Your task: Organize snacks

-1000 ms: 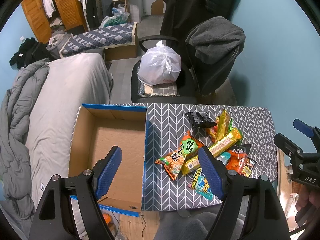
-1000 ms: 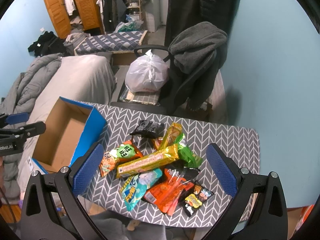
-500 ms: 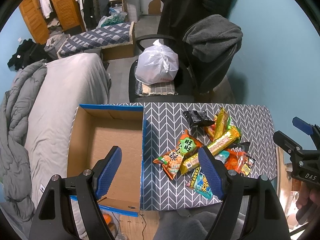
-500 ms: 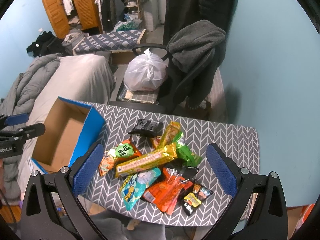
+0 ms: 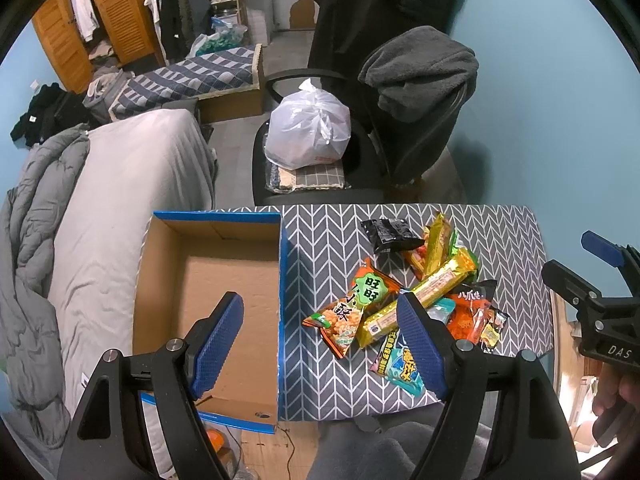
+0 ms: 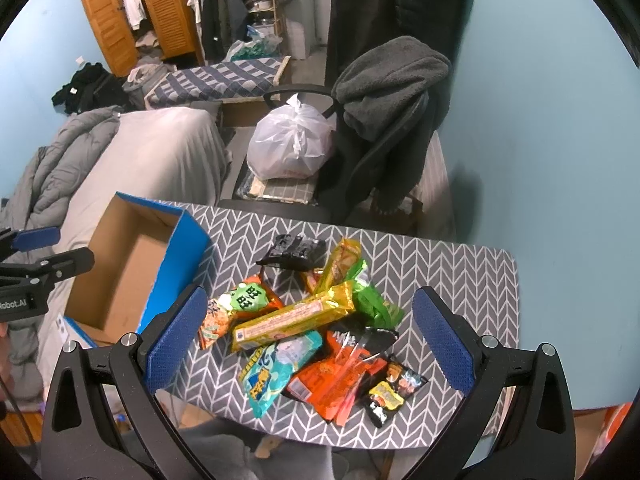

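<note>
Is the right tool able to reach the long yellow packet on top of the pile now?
Probably yes. The right tool is open and empty, and the long yellow packet lies on top of the pile, uncovered.

Blue walls (image 6: 540, 120); bed (image 5: 132, 200); chair (image 5: 400, 128)

Snack packets (image 6: 312, 328) lie heaped near the table's (image 6: 460, 276) centre: long gold bar (image 6: 294, 318) on top, orange-green bag (image 6: 236, 308) at left, black packet (image 6: 294, 254) toward the far edge. Open cardboard box (image 5: 208, 292), blue-sided, stands upright at the left edge.
</note>
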Demonstrator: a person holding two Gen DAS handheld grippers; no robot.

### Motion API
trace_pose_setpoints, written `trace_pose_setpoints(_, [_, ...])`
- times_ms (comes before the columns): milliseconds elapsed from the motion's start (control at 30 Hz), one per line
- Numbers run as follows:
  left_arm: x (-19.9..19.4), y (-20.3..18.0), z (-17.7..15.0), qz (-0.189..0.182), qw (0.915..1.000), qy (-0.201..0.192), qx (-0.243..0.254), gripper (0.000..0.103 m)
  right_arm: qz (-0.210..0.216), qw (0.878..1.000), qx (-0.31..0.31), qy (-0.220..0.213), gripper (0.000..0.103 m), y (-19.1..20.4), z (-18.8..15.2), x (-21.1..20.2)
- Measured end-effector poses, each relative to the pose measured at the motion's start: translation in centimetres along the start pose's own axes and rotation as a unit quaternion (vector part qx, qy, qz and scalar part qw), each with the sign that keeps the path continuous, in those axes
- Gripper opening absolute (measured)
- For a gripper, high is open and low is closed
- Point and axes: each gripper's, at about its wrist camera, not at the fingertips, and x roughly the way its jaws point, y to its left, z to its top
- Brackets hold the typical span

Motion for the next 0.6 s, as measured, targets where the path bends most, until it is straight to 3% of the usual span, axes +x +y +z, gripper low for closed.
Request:
trace_pose_setpoints(300, [1.0, -0.2, 0.1, -0.002, 0.9999, 0.007, 0.012, 0.08, -0.005, 1.0, 0.002, 0.013, 0.102, -0.8, -0.3, 0.5])
trace_pose_setpoints(600, [3.6, -0.9, 0.3, -0.006, 0.9985, 0.027, 0.046, 0.08, -0.031, 0.999, 0.019, 0.039, 0.102, -5.1, -0.3, 2.0])
